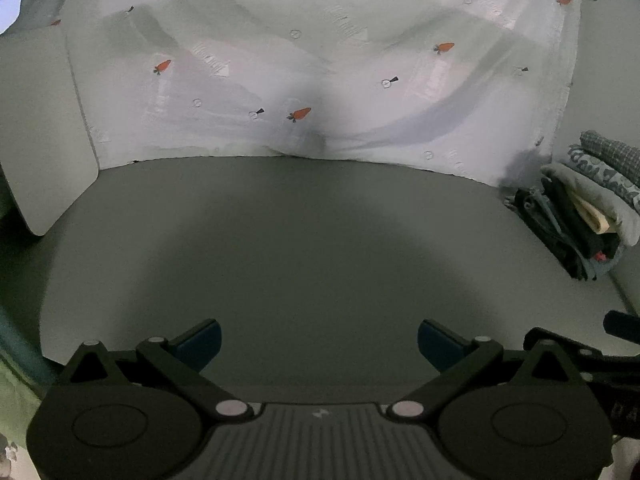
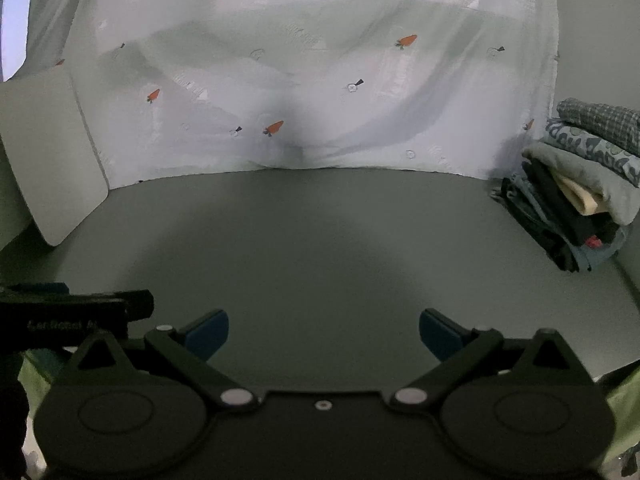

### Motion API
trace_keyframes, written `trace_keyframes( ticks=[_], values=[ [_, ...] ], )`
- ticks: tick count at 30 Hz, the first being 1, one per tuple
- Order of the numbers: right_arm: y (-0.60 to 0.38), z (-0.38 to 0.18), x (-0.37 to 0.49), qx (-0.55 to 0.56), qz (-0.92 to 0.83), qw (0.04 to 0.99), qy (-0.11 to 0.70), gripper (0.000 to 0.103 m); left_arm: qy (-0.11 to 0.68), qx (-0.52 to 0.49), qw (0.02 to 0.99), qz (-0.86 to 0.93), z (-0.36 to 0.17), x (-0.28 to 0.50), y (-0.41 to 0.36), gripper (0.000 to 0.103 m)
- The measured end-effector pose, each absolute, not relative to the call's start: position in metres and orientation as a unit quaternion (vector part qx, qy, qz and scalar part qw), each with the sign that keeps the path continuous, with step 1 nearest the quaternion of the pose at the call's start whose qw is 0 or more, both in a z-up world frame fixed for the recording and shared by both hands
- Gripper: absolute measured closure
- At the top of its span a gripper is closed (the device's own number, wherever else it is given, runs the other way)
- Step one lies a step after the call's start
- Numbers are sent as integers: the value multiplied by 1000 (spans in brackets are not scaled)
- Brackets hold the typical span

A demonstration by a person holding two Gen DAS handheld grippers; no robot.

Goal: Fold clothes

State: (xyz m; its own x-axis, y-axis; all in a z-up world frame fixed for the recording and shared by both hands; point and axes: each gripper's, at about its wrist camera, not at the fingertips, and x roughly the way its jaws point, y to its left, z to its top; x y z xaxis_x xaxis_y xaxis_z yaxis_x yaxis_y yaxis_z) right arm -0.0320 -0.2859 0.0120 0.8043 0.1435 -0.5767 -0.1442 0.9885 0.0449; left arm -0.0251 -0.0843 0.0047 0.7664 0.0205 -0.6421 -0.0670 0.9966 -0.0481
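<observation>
Left wrist view: the left gripper (image 1: 318, 344) is held low over a bare grey counter (image 1: 304, 240), jaws spread wide and empty. A stack of folded clothes (image 1: 580, 208) is seen at the far right of the counter. A white curtain printed with small carrots (image 1: 320, 80) hangs along the back edge, and a pale board (image 1: 40, 128) leans at far left. No unfolded garment is seen on the counter.

Right wrist view: the right gripper (image 2: 324, 334) is likewise held with jaws wide apart, nothing between them. The stack of folded clothes (image 2: 580, 192) lies well apart, ahead and right. Blurred lettering on the neighbouring gripper body cannot be read reliably.

Judgement: a further garment must be fetched and laid flat mid-counter, clear of the stack, before folding.
</observation>
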Motion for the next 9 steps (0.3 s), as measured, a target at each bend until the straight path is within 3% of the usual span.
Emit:
trace_keyframes(
  ticks=[9],
  values=[
    [-288,12,-31,-5,74,949,305,0,336,-29,941,27,5,-26,-87,0]
  ],
)
